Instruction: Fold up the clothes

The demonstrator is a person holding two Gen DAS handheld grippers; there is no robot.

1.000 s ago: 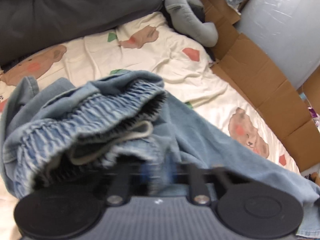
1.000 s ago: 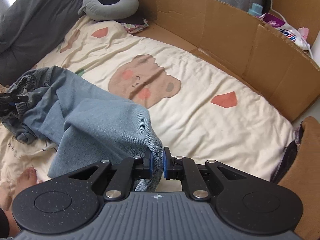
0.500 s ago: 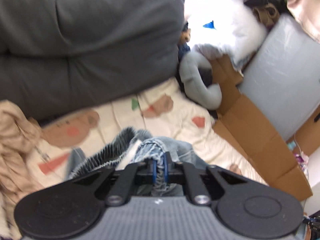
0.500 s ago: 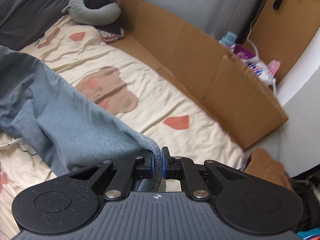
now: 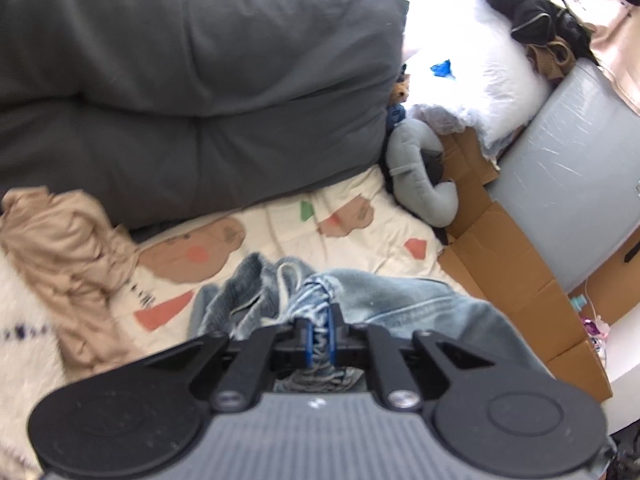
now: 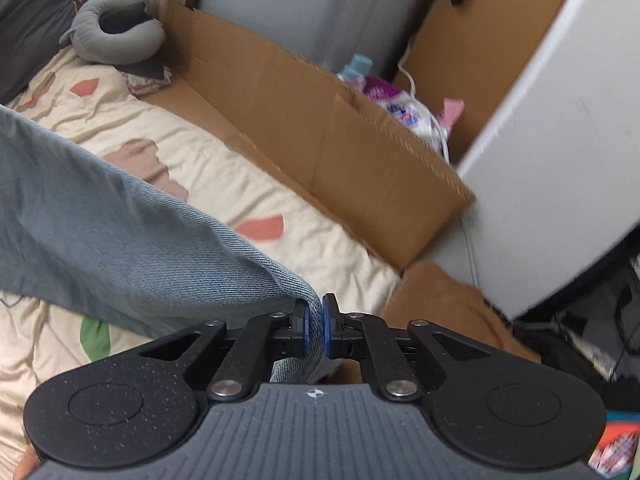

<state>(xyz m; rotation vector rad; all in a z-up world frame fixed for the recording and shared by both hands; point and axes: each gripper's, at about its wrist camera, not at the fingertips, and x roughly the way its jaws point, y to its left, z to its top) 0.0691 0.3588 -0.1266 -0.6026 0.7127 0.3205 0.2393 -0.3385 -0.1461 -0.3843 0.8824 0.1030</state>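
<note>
Both jaws clench the jeans [image 5: 400,300] — cardboard [image 6: 320,128] flanks the bedsheet [image 6: 224,184].

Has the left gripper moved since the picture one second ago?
Yes. The left gripper, shut on the jeans, has risen: the bear sheet looks farther below, and the grey cushion now fills the view.

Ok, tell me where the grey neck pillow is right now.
The grey neck pillow lies at the far corner of the bear-print blanket, wedged between the dark grey cushion and the cardboard; it shows upper left in the right wrist view.
</note>
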